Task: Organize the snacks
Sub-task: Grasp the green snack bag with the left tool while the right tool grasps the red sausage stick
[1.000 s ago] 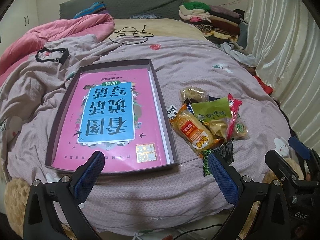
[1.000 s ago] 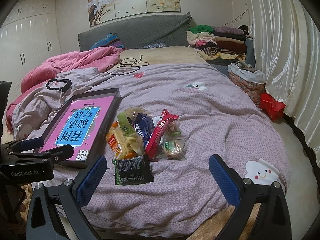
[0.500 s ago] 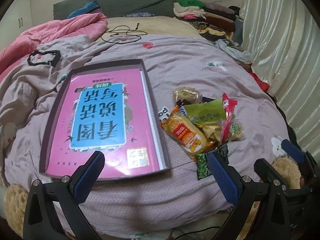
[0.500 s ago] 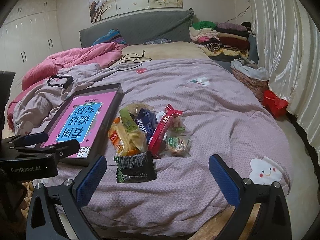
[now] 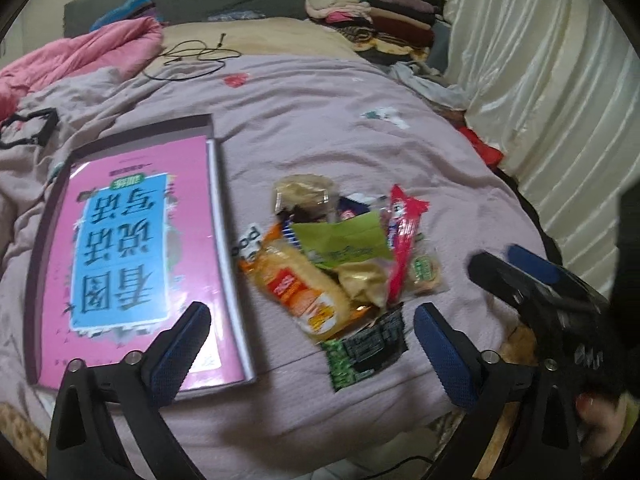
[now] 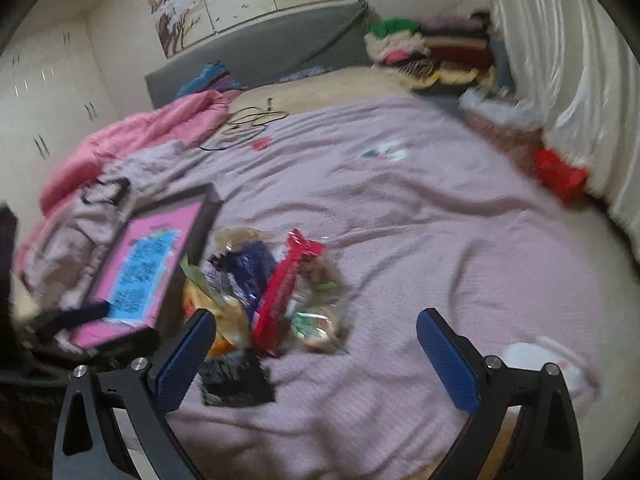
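Observation:
A pile of snack packets [image 5: 344, 264] lies on the mauve bedspread: an orange packet [image 5: 304, 292], a green one [image 5: 344, 240], a red stick pack [image 5: 404, 240] and a dark green-black packet [image 5: 368, 344] nearest me. Left of it lies a shallow box [image 5: 218, 184] lined with a pink and blue book [image 5: 132, 248]. My left gripper [image 5: 310, 350] is open and empty, just short of the pile. My right gripper [image 6: 316, 360] is open and empty, above the pile's [image 6: 276, 292] near right side; it also shows in the left wrist view [image 5: 532, 276].
A pink quilt [image 5: 80, 52], a black cable [image 5: 192, 56] and a black strap [image 5: 32, 132] lie further back on the bed. Folded clothes [image 5: 372, 12] are stacked by the headboard. Curtains [image 5: 560, 100] hang on the right, with a red bag [image 6: 560, 176] on the floor.
Both grippers have moved forward toward the snack pile, which now looks larger. The left view has shifted right off the box. Both stay open.

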A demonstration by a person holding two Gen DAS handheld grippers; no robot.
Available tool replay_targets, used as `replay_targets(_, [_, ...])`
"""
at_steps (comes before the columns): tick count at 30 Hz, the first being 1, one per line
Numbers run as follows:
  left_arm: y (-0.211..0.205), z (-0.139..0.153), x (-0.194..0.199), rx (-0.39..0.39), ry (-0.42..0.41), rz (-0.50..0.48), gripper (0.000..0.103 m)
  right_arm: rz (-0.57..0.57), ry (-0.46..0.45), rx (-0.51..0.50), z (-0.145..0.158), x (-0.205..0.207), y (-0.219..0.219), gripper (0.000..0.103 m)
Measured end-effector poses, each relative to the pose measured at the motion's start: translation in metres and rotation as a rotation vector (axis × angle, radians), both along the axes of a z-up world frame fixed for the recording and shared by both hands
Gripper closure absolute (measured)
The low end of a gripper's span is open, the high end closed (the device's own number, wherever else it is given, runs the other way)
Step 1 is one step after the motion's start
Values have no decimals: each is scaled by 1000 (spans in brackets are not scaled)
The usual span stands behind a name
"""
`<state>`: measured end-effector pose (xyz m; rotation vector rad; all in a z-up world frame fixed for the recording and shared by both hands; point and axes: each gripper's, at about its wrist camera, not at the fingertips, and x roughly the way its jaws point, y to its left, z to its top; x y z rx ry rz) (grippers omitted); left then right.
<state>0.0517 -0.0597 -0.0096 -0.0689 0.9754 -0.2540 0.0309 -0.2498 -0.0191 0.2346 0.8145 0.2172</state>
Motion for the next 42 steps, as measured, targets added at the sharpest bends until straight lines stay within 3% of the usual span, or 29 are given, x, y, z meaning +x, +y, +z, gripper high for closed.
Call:
replay_targets(2, [-5, -2, 3, -19, 14, -28, 10, 32, 32, 69, -5, 14, -5, 20])
replay_targets(8, [-18, -12, 15, -23, 53, -69, 33, 128, 96, 94, -21, 40, 8, 51])
replay_targets(10, [-22, -16, 19, -14, 58, -75, 42, 143, 107, 89, -25, 45, 14, 56])
replay_targets(14, [-29, -23, 26, -10, 71, -95, 46, 165, 135, 92, -36, 54, 19, 66])
replay_targets(18, [-32, -31, 35, -21, 110, -100, 51, 155, 160, 122, -46, 64, 18, 71])
replay_targets(28, [-43, -37, 46, 9, 135, -98, 51, 196, 164, 133, -55, 76, 30, 80])
replay_targets(30, [-46, -37, 47, 29, 128, -97, 54, 197, 150, 128, -54, 75, 32, 82])
replay_targets(31, [-46, -38, 48, 34, 124, -100, 64, 195, 141, 128, -53, 74, 31, 82])
replay_targets(34, [-42, -41, 51, -7, 151, -102, 65, 185, 105, 123, -48, 69, 26, 85])
replay_targets(42, [-30, -20, 43, -49, 88, -111, 68, 158, -5, 165, -27, 56, 14, 87])
